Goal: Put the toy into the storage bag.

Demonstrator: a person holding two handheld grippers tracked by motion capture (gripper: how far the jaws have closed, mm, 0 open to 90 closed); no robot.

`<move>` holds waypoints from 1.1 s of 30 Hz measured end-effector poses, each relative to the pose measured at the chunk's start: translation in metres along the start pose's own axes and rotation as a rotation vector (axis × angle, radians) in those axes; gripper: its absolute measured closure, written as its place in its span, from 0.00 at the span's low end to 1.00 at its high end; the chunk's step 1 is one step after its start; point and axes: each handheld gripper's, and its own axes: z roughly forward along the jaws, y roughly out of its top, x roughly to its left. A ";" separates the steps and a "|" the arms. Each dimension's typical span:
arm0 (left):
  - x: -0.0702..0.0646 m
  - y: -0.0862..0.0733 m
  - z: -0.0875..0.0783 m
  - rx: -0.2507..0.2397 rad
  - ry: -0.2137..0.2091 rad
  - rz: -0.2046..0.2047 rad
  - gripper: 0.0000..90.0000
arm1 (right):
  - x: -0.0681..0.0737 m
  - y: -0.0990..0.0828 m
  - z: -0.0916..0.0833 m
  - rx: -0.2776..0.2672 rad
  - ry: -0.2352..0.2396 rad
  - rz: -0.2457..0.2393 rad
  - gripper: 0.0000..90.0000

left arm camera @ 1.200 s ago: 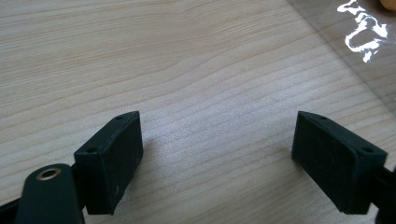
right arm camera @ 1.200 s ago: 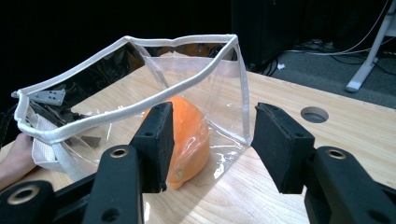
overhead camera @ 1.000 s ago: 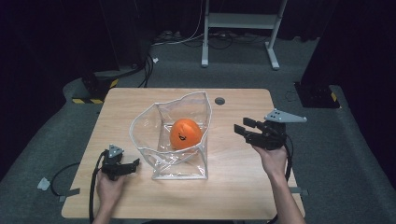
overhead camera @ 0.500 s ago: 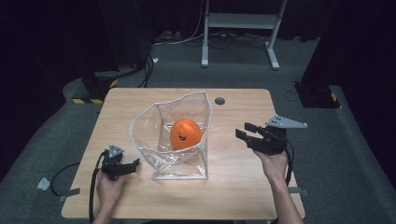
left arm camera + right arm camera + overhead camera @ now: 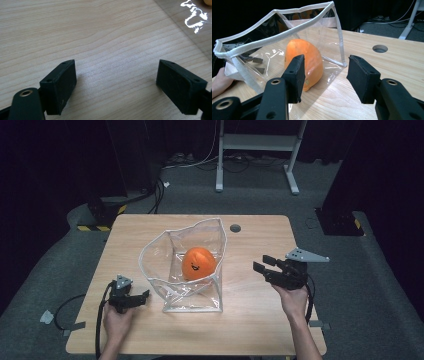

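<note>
A clear plastic bag with white trim stands open in the middle of the wooden table. An orange ball with a drawn face lies inside it. My left gripper rests low on the table just left of the bag's near corner, open, with bare wood between its jaws. My right gripper hovers to the right of the bag, apart from it, and points at it. Its jaws are open with nothing in them, and past them I see the bag and the ball.
A round hole is cut in the table behind the bag. Dark floor with cables and a white metal stand lie beyond the far edge. A black box sits on the floor at the right.
My right gripper has drifted slightly toward the near edge of the table, still open. The left gripper, bag and ball have stayed put.
</note>
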 end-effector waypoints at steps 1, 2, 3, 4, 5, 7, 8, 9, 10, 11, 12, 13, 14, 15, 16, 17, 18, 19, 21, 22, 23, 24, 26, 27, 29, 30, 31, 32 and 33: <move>0.000 0.000 0.000 0.000 0.000 0.000 0.18 | 0.000 -0.001 0.000 0.001 0.000 0.000 0.53; 0.000 0.000 0.000 0.000 0.000 0.000 0.19 | 0.000 -0.001 0.001 0.002 -0.001 0.003 0.53; 0.000 0.000 0.000 0.000 0.000 0.000 0.18 | 0.000 -0.002 0.001 0.000 0.000 0.004 0.53; 0.000 0.000 0.000 0.000 0.000 0.000 0.19 | -0.001 -0.003 0.002 0.000 0.000 0.005 0.53; 0.000 0.000 0.000 0.000 0.000 0.000 0.18 | -0.001 -0.004 0.002 0.000 0.001 0.008 0.53; 0.000 0.000 0.000 0.000 0.000 0.000 0.18 | -0.001 -0.006 0.003 0.001 0.002 0.010 0.53; 0.000 0.000 0.000 0.000 0.000 0.000 0.18 | -0.001 -0.007 0.004 0.003 0.002 0.010 0.53; 0.000 0.000 0.000 0.000 0.000 0.001 0.18 | -0.001 -0.008 0.004 0.004 0.000 0.009 0.53; 0.000 0.000 0.000 0.000 0.000 0.000 0.19 | -0.001 -0.009 0.005 0.005 -0.002 0.011 0.53; 0.000 0.000 0.000 0.000 0.000 0.000 0.18 | -0.001 -0.010 0.005 0.005 -0.002 0.012 0.53; 0.000 0.000 0.000 0.000 0.000 0.000 0.18 | -0.001 -0.011 0.006 0.006 -0.003 0.013 0.53; 0.000 0.000 0.000 0.000 0.000 0.000 0.18 | -0.001 -0.012 0.006 0.005 -0.003 0.014 0.53; 0.000 0.000 0.000 0.000 0.000 0.000 0.18 | -0.001 -0.013 0.007 0.004 -0.006 0.015 0.53; 0.000 0.000 0.000 0.000 0.000 0.000 0.18 | -0.001 -0.014 0.007 0.005 -0.008 0.015 0.53; 0.000 0.000 0.000 0.000 0.000 0.000 0.18 | -0.001 -0.016 0.008 0.005 -0.009 0.015 0.53; 0.000 0.000 0.000 0.000 0.000 0.000 0.18 | -0.002 -0.017 0.008 0.007 -0.009 0.019 0.53; 0.000 0.000 0.000 0.000 0.000 0.000 0.18 | -0.002 -0.018 0.009 0.008 -0.008 0.021 0.53; 0.000 0.000 0.000 0.000 0.000 0.000 0.18 | -0.002 -0.019 0.010 0.009 -0.009 0.020 0.53; 0.000 0.000 0.000 0.000 0.000 0.000 0.18 | -0.002 -0.021 0.011 0.011 -0.011 0.023 0.52; 0.000 0.000 0.000 0.000 0.000 0.000 0.18 | -0.002 -0.022 0.011 0.014 -0.012 0.022 0.52; 0.000 0.000 0.000 0.000 0.000 0.000 0.18 | -0.002 -0.023 0.012 0.015 -0.012 0.024 0.52; 0.000 0.000 0.000 0.000 0.000 0.000 0.18 | -0.002 -0.023 0.012 0.016 -0.012 0.023 0.52; 0.000 0.000 0.000 0.000 0.000 0.000 0.18 | -0.002 -0.025 0.013 0.017 -0.013 0.025 0.52; 0.000 0.000 0.000 0.000 0.000 0.000 0.18 | -0.002 -0.025 0.014 0.019 -0.013 0.025 0.52; 0.000 0.000 0.000 0.000 0.000 0.000 0.18 | -0.001 -0.027 0.015 0.024 -0.016 0.023 0.51; 0.000 0.000 0.000 0.000 0.000 0.000 0.18 | -0.001 -0.027 0.015 0.025 -0.017 0.021 0.51; 0.000 0.000 0.000 0.000 0.000 0.000 0.18 | -0.001 -0.028 0.015 0.024 -0.018 0.024 0.51; 0.000 0.000 0.000 0.000 0.000 0.000 0.18 | -0.001 -0.028 0.015 0.025 -0.019 0.024 0.51; 0.000 0.000 0.000 0.000 0.000 0.001 0.18 | -0.001 -0.029 0.016 0.026 -0.021 0.025 0.51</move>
